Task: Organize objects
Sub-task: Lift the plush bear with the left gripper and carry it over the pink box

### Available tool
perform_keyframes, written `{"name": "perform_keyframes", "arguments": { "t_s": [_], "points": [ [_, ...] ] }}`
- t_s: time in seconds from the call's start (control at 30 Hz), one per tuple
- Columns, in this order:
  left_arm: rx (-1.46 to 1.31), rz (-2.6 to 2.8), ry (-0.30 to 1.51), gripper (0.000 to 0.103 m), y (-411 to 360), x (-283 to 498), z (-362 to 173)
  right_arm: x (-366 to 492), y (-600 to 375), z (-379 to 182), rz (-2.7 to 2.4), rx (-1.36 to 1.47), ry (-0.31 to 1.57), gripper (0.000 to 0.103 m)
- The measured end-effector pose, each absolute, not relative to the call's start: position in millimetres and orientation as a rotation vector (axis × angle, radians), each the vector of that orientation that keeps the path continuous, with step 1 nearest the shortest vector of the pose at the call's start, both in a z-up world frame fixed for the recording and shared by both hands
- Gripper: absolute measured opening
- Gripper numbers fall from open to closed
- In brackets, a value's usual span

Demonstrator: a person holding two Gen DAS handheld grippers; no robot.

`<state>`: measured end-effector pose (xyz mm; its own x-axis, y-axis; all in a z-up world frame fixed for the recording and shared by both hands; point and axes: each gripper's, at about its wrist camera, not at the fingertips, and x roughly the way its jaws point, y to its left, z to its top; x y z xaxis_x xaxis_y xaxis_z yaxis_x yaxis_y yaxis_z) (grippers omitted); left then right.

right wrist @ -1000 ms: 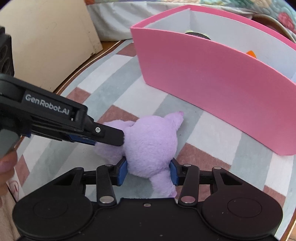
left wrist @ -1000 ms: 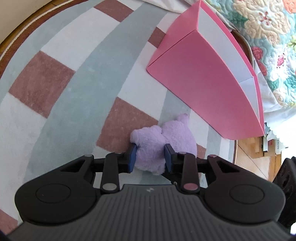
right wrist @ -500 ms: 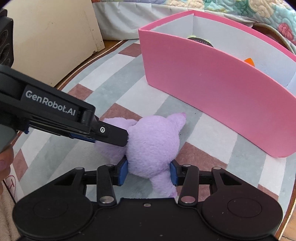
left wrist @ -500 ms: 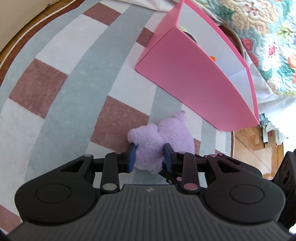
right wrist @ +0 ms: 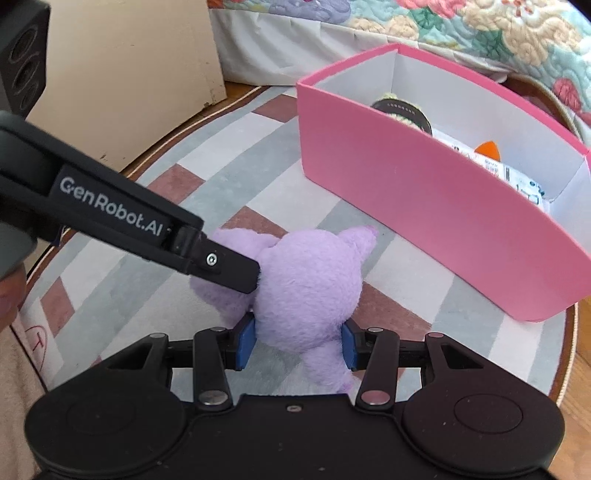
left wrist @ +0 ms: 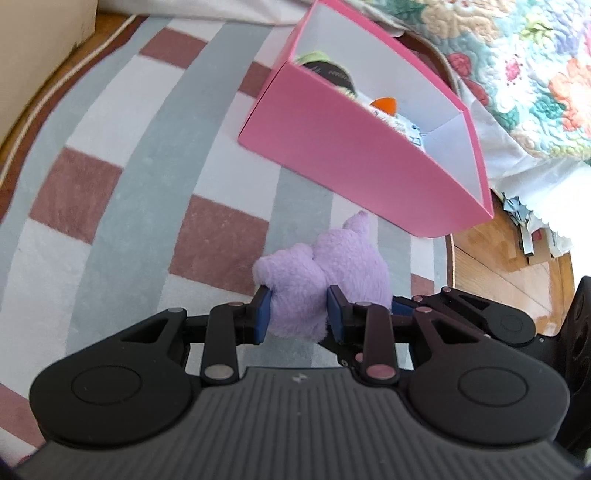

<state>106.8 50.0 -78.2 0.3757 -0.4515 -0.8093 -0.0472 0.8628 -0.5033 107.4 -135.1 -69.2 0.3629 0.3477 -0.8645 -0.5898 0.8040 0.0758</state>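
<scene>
A purple plush toy point(left wrist: 321, 266) hangs just above the striped rug, gripped from two sides. My left gripper point(left wrist: 297, 314) is shut on the toy's smaller lobe. In the right wrist view its black finger point(right wrist: 229, 269) presses into the plush toy point(right wrist: 306, 280) from the left. My right gripper point(right wrist: 297, 343) has its blue pads against the toy's round body, and its jaws are opening slightly with the toy still between them. Just beyond stands a pink box point(right wrist: 424, 206) with white inner walls, also seen from the left point(left wrist: 369, 158). It holds a dark round item point(right wrist: 402, 112) and an orange-tipped packet point(right wrist: 487, 149).
A round rug point(left wrist: 122, 177) with grey, white and brown patches covers the floor. A bed with a floral quilt point(right wrist: 480, 33) stands behind the box. A beige cabinet point(right wrist: 122, 74) and a black speaker point(right wrist: 22, 59) stand at the left. Wooden floor point(left wrist: 498, 266) shows at the right.
Both grippers have risen with the plush toy between them. The pink box now sits lower in view, and its contents show over the near wall.
</scene>
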Motion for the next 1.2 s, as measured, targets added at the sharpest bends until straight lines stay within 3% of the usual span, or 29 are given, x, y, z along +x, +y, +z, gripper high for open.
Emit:
{"name": "perform_keyframes", "arguments": {
  "t_s": [1.2],
  "points": [
    [-0.289,-0.395,1.033,0.031,11,124,39,125,-177,31,0.602,-0.241,0.898,0.052]
  ]
}}
